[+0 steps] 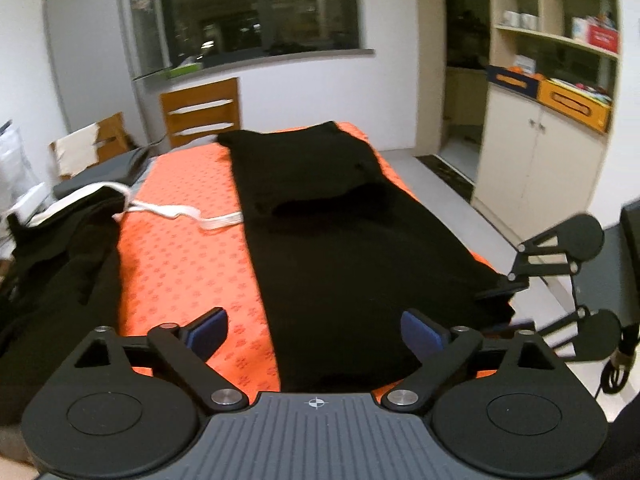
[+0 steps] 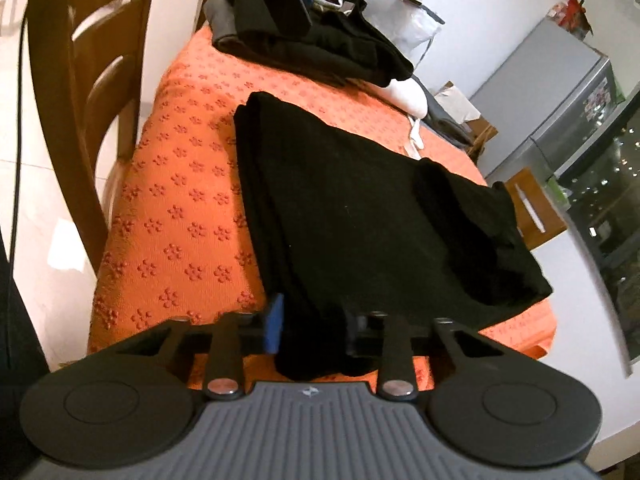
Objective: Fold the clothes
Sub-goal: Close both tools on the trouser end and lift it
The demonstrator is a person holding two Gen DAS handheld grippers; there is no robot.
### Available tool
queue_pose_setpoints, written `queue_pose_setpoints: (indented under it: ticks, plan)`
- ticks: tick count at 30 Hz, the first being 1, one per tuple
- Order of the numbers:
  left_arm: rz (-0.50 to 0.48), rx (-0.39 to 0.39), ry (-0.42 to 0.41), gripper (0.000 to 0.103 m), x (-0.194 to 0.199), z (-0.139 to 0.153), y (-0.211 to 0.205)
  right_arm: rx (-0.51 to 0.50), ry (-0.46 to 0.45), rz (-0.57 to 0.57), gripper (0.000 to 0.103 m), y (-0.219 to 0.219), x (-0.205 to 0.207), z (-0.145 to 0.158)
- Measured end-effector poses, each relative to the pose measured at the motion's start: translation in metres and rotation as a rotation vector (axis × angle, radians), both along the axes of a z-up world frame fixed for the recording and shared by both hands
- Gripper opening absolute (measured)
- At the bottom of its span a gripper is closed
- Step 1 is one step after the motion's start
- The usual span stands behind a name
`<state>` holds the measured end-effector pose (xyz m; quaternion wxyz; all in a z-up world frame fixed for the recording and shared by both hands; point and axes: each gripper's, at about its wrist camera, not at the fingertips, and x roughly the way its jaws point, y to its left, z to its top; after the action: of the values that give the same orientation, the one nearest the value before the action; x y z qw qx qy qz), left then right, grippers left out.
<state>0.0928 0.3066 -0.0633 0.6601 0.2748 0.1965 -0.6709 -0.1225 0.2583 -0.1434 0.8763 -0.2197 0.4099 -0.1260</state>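
**Black garment half folded, near corner pinched**

Nearest, the right tool (image 2: pixel 312 330) is clamped on the near corner of the black garment (image 2: pixel 360 216). The left tool (image 1: pixel 316 334) hovers wide apart over that same end, holding nothing. The garment lies as a long, layered strip along the orange cloth (image 1: pixel 184 264) covering the tabletop; judging by this, lengthwise folds are done and crosswise ones remain. Further off sits a pile of dark clothes (image 2: pixel 320 44), likely unfolded. Beyond stand a wooden chair (image 1: pixel 200 112), a window and shelves (image 1: pixel 556 32).

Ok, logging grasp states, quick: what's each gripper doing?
Left gripper: open, holding nothing.
Right gripper: shut on the black garment.
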Motion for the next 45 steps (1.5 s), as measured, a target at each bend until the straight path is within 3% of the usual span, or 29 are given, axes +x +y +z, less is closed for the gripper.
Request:
queue_pose_setpoints:
  ticks: [10, 18, 23, 26, 30, 34, 39, 45]
  plan:
    - [-0.301, 0.081, -0.13, 0.097, -0.041, -0.046, -0.024, 0.026, -0.056, -0.074, 0.018, -0.015, 0.008, 0.051]
    - [-0.387, 0.072, -0.205, 0.096, -0.06, -0.071, -0.034, 0.038, -0.074, -0.125, 0.017, -0.027, 0.013, 0.071]
    - [-0.328, 0.044, -0.236, 0.091, -0.054, -0.069, -0.042, 0.047, -0.046, -0.116, 0.019, -0.025, 0.014, 0.064]
    - [-0.275, 0.069, -0.254, 0.088, -0.043, -0.07, -0.043, 0.055, -0.031, -0.119, 0.023, -0.02, 0.012, 0.053]
    - [-0.27, 0.116, -0.266, 0.087, -0.031, -0.075, -0.035, 0.068, -0.012, -0.113, 0.043, -0.01, 0.006, 0.036]
    - [-0.249, 0.161, -0.295, 0.085, -0.02, -0.081, -0.028, 0.072, 0.01, -0.101, 0.048, -0.001, -0.002, 0.02]
    - [-0.172, 0.18, -0.269, 0.082, -0.003, -0.078, -0.023, 0.049, 0.028, -0.073, 0.052, 0.001, -0.014, 0.011]
    - [-0.139, 0.119, -0.185, 0.082, 0.004, -0.058, -0.014, -0.059, 0.097, 0.039, 0.054, 0.007, -0.019, -0.002]
